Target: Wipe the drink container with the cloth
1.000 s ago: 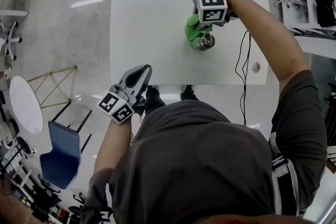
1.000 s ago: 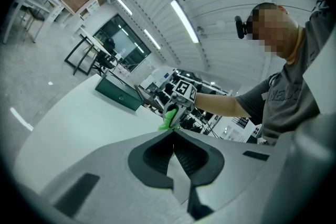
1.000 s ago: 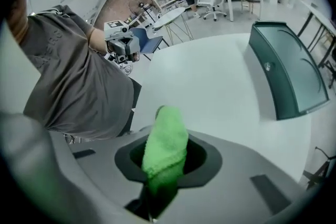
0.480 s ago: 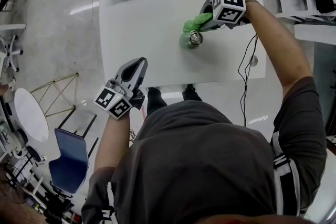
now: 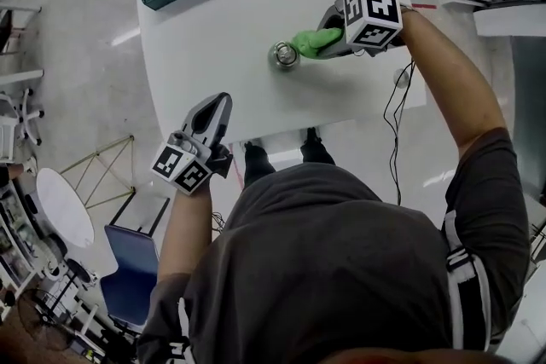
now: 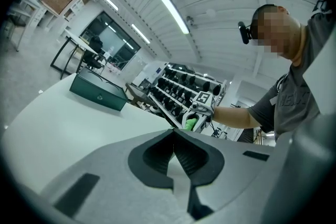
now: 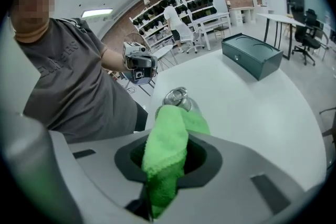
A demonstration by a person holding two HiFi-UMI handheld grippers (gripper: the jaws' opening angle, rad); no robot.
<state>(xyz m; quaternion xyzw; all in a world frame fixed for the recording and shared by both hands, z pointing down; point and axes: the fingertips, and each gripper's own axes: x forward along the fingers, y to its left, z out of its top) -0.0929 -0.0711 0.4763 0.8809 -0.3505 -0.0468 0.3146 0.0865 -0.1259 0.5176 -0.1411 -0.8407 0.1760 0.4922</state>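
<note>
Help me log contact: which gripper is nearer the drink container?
Right. The right gripper holds the cloth beside the drink container; the left gripper hovers at the table's near edge.

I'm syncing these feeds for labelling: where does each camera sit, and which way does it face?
Head view: on the person's head, steeply down onto the table; torso, left arm, right arm, left gripper and right gripper show.
Left gripper view: along its shut fingers across the table; the right arm shows.
Right gripper view: over the clamped green cloth toward the drink container; torso and left arm show.
Both gripper views share the dark green box.
</note>
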